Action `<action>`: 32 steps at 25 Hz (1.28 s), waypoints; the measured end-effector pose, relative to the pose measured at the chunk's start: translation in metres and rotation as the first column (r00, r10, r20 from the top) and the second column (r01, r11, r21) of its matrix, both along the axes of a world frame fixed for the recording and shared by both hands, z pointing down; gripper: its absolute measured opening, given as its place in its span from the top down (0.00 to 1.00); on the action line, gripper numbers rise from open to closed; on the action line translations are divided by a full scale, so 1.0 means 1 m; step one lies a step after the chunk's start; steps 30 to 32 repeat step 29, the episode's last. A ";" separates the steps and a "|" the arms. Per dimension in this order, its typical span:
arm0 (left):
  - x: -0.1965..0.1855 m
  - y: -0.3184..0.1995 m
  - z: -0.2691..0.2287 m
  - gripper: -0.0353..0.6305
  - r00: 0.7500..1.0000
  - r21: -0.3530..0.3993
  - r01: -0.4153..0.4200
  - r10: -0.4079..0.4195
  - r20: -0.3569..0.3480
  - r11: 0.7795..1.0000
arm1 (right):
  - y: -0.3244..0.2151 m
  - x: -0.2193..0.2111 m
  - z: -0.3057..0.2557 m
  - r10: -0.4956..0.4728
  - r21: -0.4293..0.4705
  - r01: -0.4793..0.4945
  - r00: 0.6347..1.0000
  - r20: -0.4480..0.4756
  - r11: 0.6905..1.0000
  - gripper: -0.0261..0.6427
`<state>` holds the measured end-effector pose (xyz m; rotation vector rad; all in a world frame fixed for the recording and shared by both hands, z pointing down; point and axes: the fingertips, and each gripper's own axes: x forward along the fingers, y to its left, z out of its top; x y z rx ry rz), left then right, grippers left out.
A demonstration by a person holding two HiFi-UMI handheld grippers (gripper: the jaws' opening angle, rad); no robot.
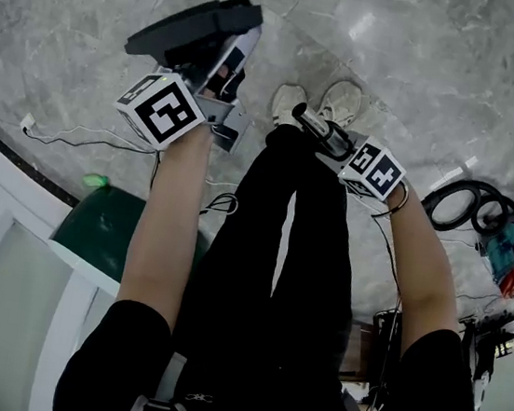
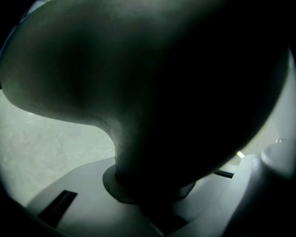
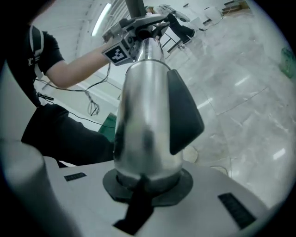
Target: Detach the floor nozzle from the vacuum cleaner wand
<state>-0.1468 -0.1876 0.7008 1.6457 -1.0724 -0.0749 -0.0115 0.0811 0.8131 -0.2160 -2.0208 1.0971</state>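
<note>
In the head view my left gripper [image 1: 220,71] is shut on the black floor nozzle [image 1: 196,25] and holds it above the marble floor, left of my feet. In the left gripper view the nozzle [image 2: 152,102] is a dark bulk that fills the frame, its neck between the jaws. My right gripper [image 1: 335,144] is shut on the silver wand [image 1: 316,126], a short tube with a black latch [image 3: 182,115]. The wand [image 3: 145,120] rises from the right gripper's jaws [image 3: 148,185]. In the head view the wand's tip and the nozzle are apart.
Coiled black hose [image 1: 468,207] and a teal and red machine [image 1: 512,254] lie on the floor at right. A green bin [image 1: 113,228] stands by a white ledge [image 1: 13,205] at left. A white cable [image 1: 78,137] trails nearby. My white shoes [image 1: 341,100] are below the wand.
</note>
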 end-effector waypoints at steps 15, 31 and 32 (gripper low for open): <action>0.014 0.036 0.062 0.84 0.934 -0.184 -0.063 0.123 0.337 0.981 | -0.036 -0.010 0.042 0.088 0.204 -0.061 0.988 -0.124 0.977 0.88; 0.016 0.055 0.072 0.84 0.928 -0.191 -0.045 0.111 0.355 0.981 | -0.035 -0.009 0.048 0.103 0.238 -0.068 0.985 -0.138 0.969 0.88; 0.016 0.055 0.072 0.84 0.928 -0.191 -0.045 0.111 0.355 0.981 | -0.035 -0.009 0.048 0.103 0.238 -0.068 0.985 -0.138 0.969 0.88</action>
